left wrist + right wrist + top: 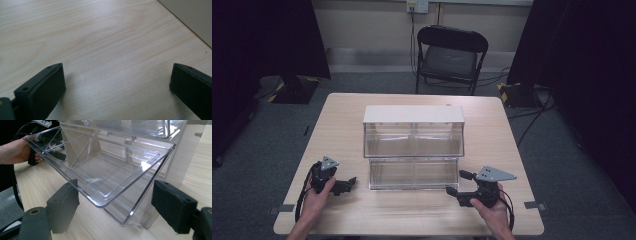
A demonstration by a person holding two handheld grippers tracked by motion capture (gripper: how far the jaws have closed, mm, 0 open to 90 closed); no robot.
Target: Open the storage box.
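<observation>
My left claw (346, 184) matte black with blocky pads and small screw holes, grey three-cornered plate on top, black cable trailing, my right claw (457, 182) alike, forearms bare

table (422, 210): pale matt wood grain | bin unit (105, 175): clear glossy plastic | claw pads (45, 87): matt black

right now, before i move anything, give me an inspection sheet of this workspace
surface: wooden table, bare apart from the job's things
job's things: clear bin unit with white top, mid-table; its lower bin is tilted open
clutter: nothing seen
grippers: left tool open over bare wood; right tool open at the lower bin's front corner
cables: tool cables trail back toward the person; floor cables at right
surroundings: folding chair beyond the table, dark curtains on both sides
</observation>
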